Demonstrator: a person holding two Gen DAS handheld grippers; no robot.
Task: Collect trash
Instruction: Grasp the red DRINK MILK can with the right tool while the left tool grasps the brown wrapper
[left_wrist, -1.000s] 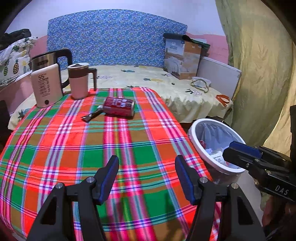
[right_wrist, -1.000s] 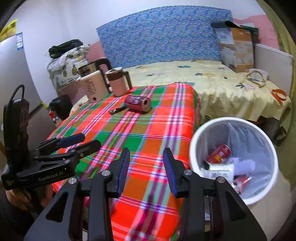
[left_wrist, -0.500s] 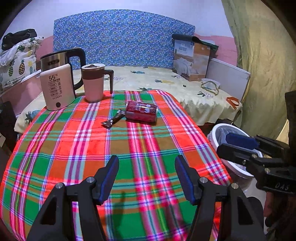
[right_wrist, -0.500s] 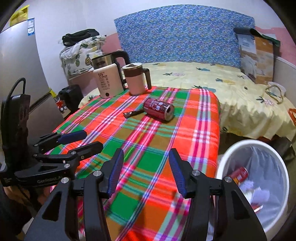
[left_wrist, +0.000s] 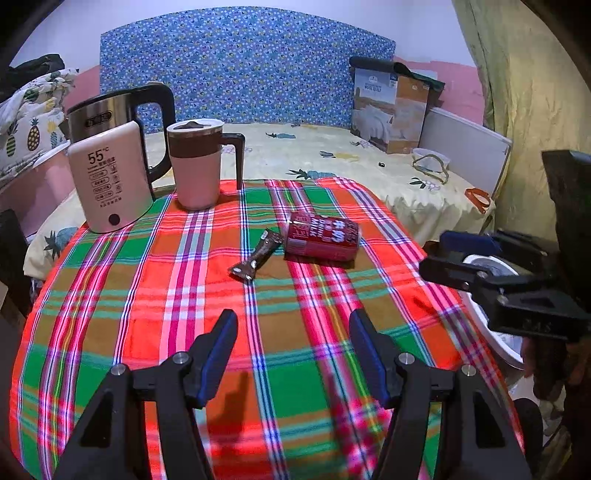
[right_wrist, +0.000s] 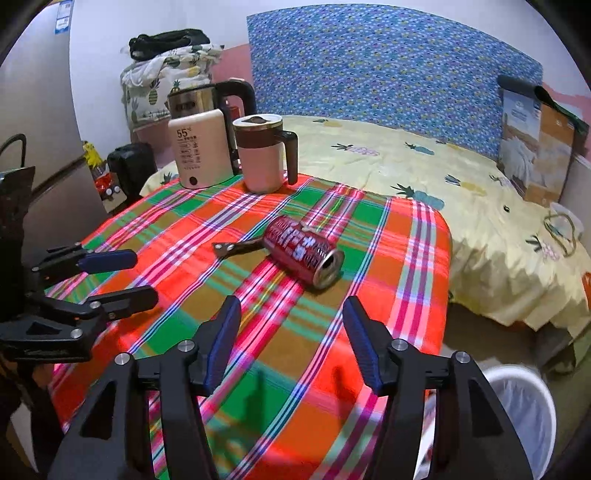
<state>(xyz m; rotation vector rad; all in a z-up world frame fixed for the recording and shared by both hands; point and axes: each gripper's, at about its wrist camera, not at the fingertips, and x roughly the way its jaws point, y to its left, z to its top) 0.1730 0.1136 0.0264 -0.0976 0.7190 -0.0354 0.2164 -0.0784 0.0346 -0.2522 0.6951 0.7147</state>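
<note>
A red drink can (left_wrist: 321, 239) (right_wrist: 303, 250) lies on its side in the middle of the plaid tablecloth (left_wrist: 147, 295) (right_wrist: 177, 229). A dark snack wrapper (left_wrist: 256, 259) (right_wrist: 236, 246) lies just left of it, touching the can's end. My left gripper (left_wrist: 291, 345) hovers open over the near part of the cloth, nothing between its fingers. My right gripper (right_wrist: 291, 332) hangs over the cloth's near right part, its jaws opening and empty, the can a short way ahead. Each gripper shows at the side of the other's view. The white lined bin (right_wrist: 521, 406) (left_wrist: 495, 328) stands off the table's right edge.
A white kettle base (left_wrist: 110, 177) with a steel kettle (left_wrist: 110, 112) behind it and a pink mug (left_wrist: 197, 164) stand at the table's far left. Beyond lies a bed with a yellow sheet (left_wrist: 332, 158), a box (left_wrist: 391, 107), and a curtain (left_wrist: 524, 74) at right.
Both grippers swung left from the bin toward the table's middle; the can and wrapper now sit ahead of them. The right gripper's jaws have spread wider. The bin slid to the frame edges.
</note>
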